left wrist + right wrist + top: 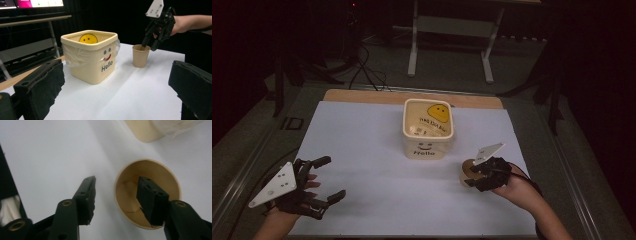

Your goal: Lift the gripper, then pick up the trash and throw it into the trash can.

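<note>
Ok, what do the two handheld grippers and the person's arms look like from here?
Both are black, skeletal two-jaw tools. The left gripper has broad black pads with rough, frayed-looking edges and a grey three-cornered plate with small holes on top. The right gripper carries a similar pale plate, and its jaw arms show brass-coloured pivot rings. A dark band or cable runs at the right wrist. Both forearms are bare.

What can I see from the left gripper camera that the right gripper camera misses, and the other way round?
Left gripper view alone: the smiley sticker, the word "Hello" on the bin, and the right tongs from outside. Right gripper view alone: the paper cup's bare inside, one jaw inside the rim, the other outside. Both: the paper cup, the bin and the white table.
</note>
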